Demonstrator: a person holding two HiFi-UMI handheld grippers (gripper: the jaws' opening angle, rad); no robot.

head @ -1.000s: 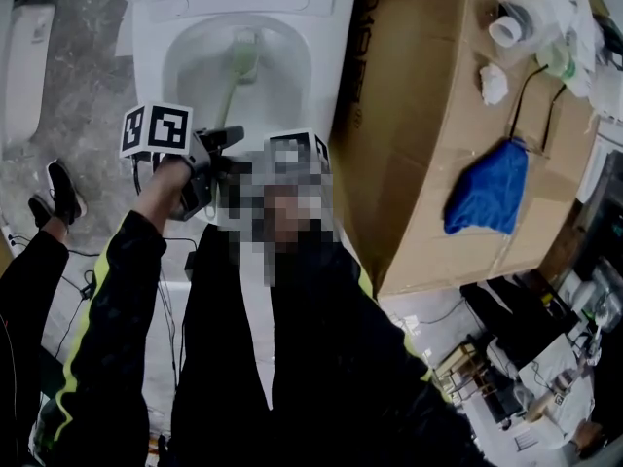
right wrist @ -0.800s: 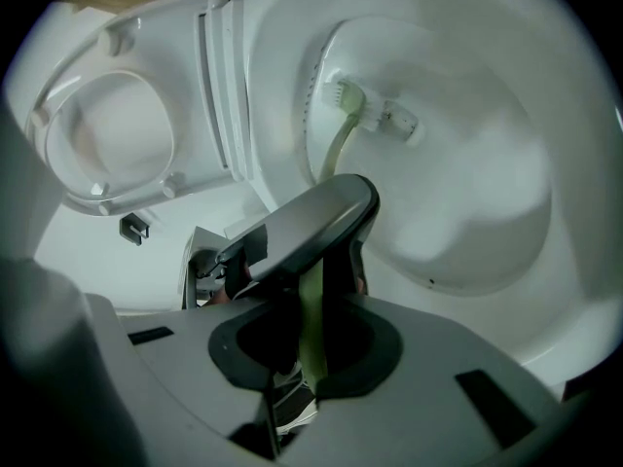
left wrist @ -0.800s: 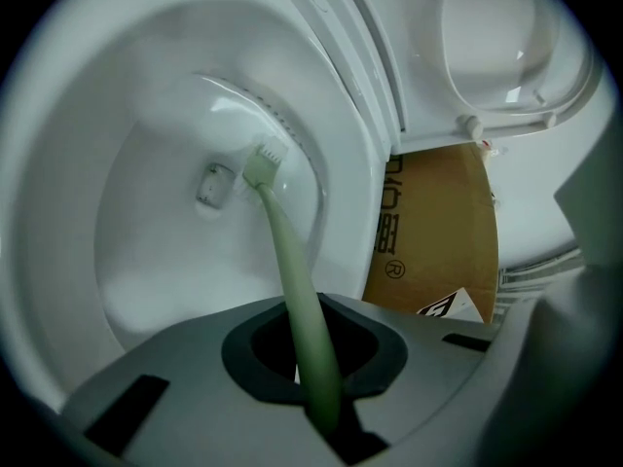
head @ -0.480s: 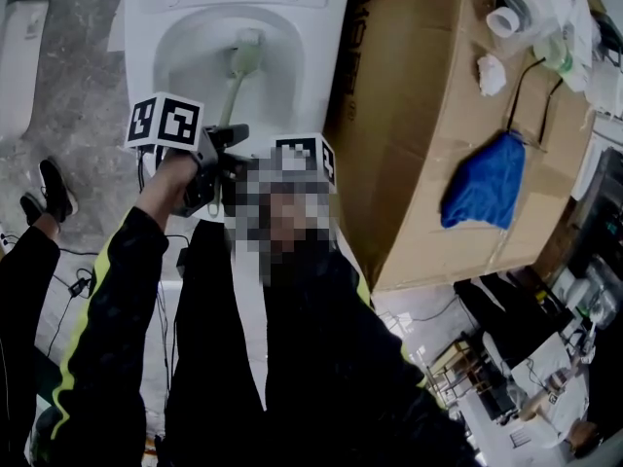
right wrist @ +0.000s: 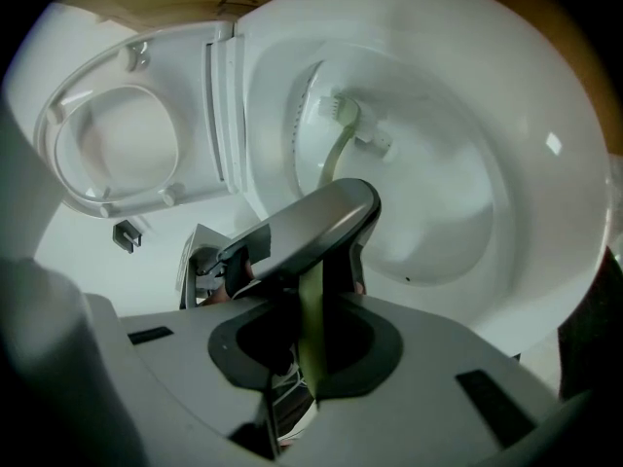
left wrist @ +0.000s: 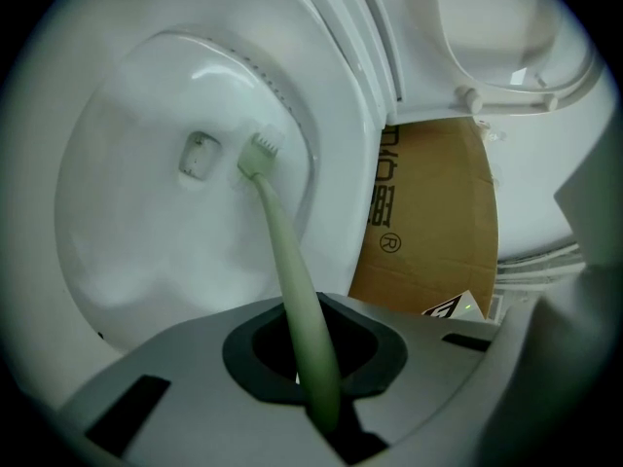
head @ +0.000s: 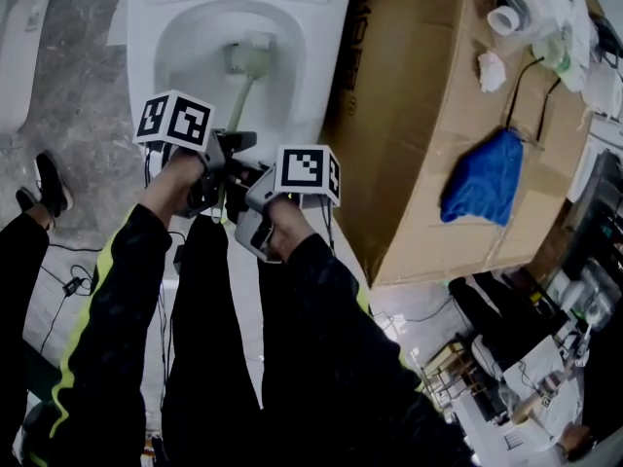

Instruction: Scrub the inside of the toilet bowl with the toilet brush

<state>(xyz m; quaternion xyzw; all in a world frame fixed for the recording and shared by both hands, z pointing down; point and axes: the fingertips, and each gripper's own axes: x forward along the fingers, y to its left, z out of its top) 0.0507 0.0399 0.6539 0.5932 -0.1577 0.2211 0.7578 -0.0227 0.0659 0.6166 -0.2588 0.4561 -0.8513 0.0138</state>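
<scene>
The white toilet bowl (head: 195,47) stands at the top of the head view. A pale green toilet brush (head: 240,90) reaches into it, its head (head: 251,58) against the far inner wall. My left gripper (head: 234,144) is shut on the handle at the bowl's near rim. My right gripper (head: 249,181) is shut on the same handle just behind it. In the left gripper view the handle (left wrist: 292,290) runs from the jaws up to the bristles (left wrist: 261,154). The right gripper view shows the handle (right wrist: 310,329) clamped, the left gripper (right wrist: 311,227) ahead, and the brush head (right wrist: 341,113) in the bowl (right wrist: 467,193).
A large cardboard box (head: 428,115) stands tight against the toilet's right side, with a blue cloth (head: 484,188) and white rolls (head: 516,17) on it. The seat and lid (right wrist: 117,144) are raised. A shoe (head: 46,183) is on the floor at left. Clutter fills the lower right.
Both grippers have shifted slightly right along with the handle. The brush head stays against the far wall of the bowl. The right gripper, partly hidden before, now shows fully.
</scene>
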